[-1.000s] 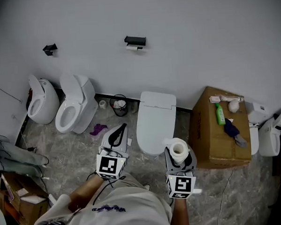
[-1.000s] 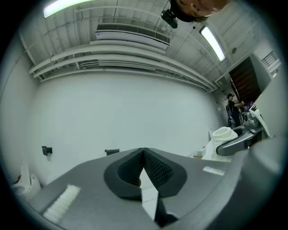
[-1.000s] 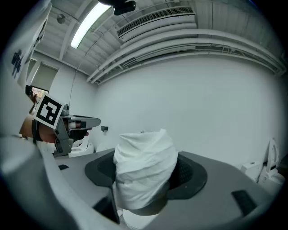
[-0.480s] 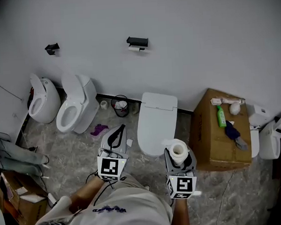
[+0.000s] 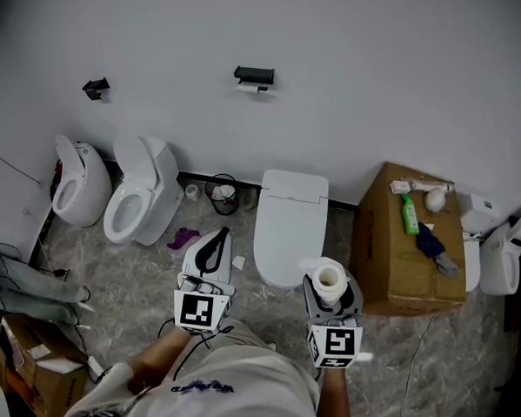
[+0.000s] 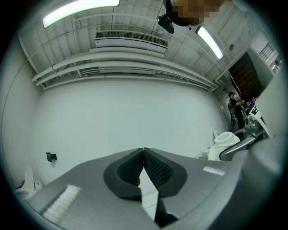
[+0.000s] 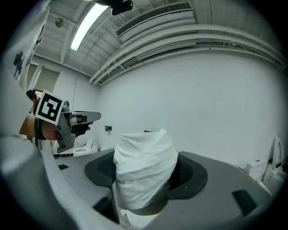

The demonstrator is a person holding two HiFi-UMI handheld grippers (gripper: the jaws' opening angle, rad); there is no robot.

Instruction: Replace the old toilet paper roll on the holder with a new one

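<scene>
Head view: the person is standing well back from the far wall, both hand-held grippers pointing roughly level toward it.

- The right hand-held gripper (image 5: 333,288) is grasping the new white toilet paper roll (image 7: 144,173). In the right gripper view its jaws are standing wide, the dark pads pressing on both sides of the roll.
- The roll is sitting upright in that grip, its cardboard core opening facing up at the head camera.
- The left hand-held gripper (image 6: 143,157) is clenched on nothing. In the left gripper view its pads are meeting tip to tip.
- The black wall-mounted paper holder (image 5: 253,75) is hanging high on the far wall, a small white remnant (image 5: 249,88) just under it, too small to read as a full roll or a stub.
- The holder is lying far ahead, between the two hand-held grippers and well apart from both, slightly left of the right one. The closed white toilet (image 5: 287,219) is standing on the floor in between.
- The holder's long axis is running left to right along the wall.

Judgement: the empty left hand-held gripper is the one free for clearing the remnant. The new roll is needing a turn from upright to level before it goes on.
</scene>
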